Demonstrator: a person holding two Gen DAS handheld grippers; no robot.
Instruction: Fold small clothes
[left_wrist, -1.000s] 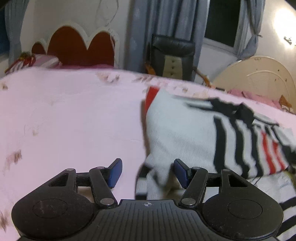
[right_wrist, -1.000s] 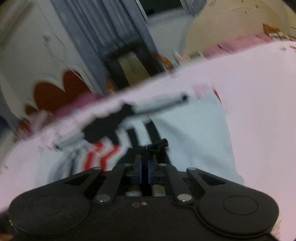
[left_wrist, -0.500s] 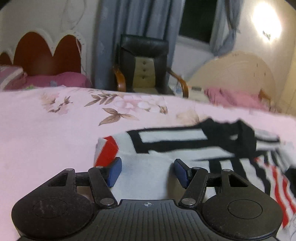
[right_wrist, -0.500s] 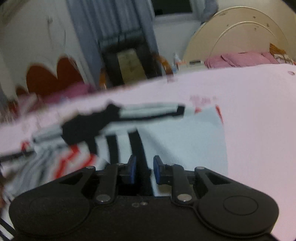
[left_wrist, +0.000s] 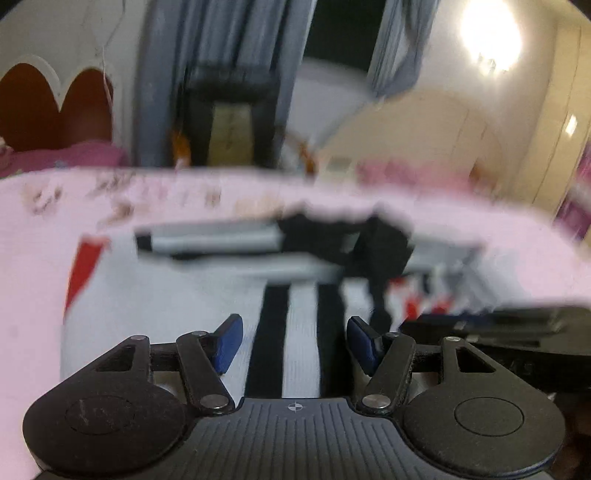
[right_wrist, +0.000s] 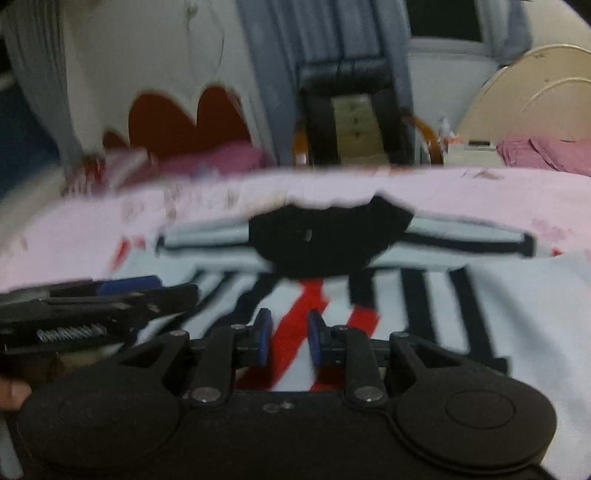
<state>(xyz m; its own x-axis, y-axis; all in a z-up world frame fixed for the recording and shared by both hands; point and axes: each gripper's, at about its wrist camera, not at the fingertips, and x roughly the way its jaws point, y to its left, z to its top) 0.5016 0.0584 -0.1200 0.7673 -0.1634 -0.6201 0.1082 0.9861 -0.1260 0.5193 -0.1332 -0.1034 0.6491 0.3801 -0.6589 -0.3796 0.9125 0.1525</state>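
Nearest the left wrist lens, the left tongs (left_wrist: 293, 343) stand wide apart and empty, blue pads (left_wrist: 228, 341) spread low over the small white knitted sweater with black and red stripes (left_wrist: 184, 295), two black stripes running between them toward 12 o'clock. At 3 o'clock in that view a dark tool body, apparently the other tongs, enters from the frame edge, though blur hides its detail.

In the right wrist view the right tongs (right_wrist: 290, 338) are parted by a narrow gap, holding nothing, and hover over the sweater's (right_wrist: 517, 295) red diagonal stripes. At 9 o'clock there, the left tongs (right_wrist: 125, 295) appear side-on with a coiled spring showing, and a fingertip (right_wrist: 11, 393) sits at the frame edge below them.

The sweater lies spread flat on the pink floral bed sheet (right_wrist: 461, 192), its black collar (right_wrist: 328, 236) at 12 o'clock and both striped sleeves stretched out toward 9 and 3 o'clock.

Beyond the bed, at 12 o'clock, stands a black padded armchair with wooden arms (right_wrist: 347, 110) before grey-blue curtains (right_wrist: 277, 55); a red scalloped headboard (right_wrist: 184, 122) rises at 10 o'clock and a cream rounded headboard (right_wrist: 524, 92) at 2 o'clock.
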